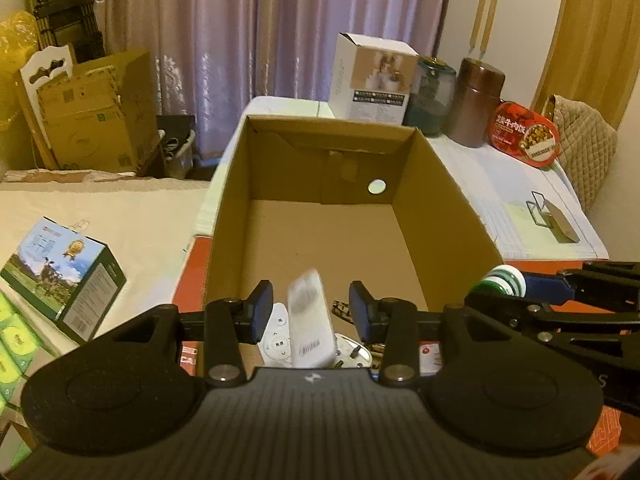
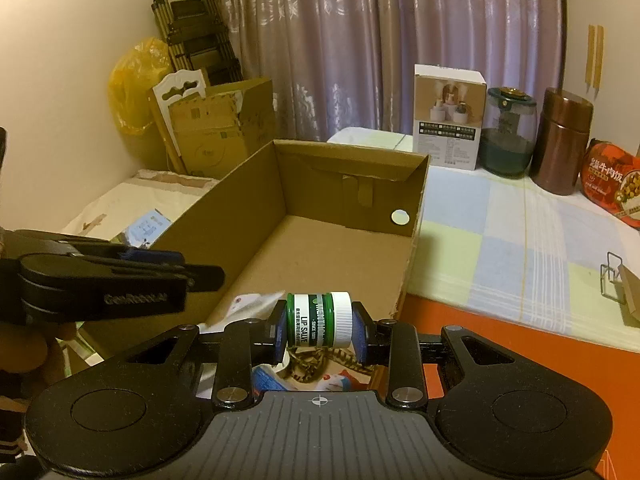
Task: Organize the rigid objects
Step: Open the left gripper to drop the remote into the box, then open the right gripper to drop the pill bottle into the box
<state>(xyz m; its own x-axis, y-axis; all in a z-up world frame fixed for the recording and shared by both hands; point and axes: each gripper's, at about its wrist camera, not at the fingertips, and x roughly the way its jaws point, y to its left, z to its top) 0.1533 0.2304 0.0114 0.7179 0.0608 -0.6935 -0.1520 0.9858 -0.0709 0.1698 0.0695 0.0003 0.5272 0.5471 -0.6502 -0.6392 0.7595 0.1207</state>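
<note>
Two grippers hover side by side at the near end of an open cardboard box [image 1: 232, 220], which stands on a red surface [image 2: 460, 320] beside a checked cloth [image 2: 500, 248].

From the left wrist, the left gripper [image 1: 312, 308] has its jaws narrowly parted. A white remote [image 1: 310, 316], blurred at its upper end, stands tilted between the blue pads [image 1: 262, 304], with a gap on each side, so nothing is gripped. Just left of it, lower down, lies a second white remote [image 1: 276, 336] with round buttons. Both sit at the near edge of the box, along with patterned items I cannot identify. The rest of the box floor is bare cardboard, and a round white sticker [image 1: 377, 187] marks the far wall near its right corner.

From the right wrist, the right gripper [image 2: 320, 326] is clamped on a green lip salve jar [image 2: 319, 320] lying sideways, white cap to the right, a pad pressed on each end. The jar hangs above the near right corner of the box.

Along the far edge of the cloth stand a white carton [image 2: 448, 116], a green glass jar [image 2: 508, 132], a brown canister [image 2: 562, 140] and a red tin [image 2: 612, 188].
</note>
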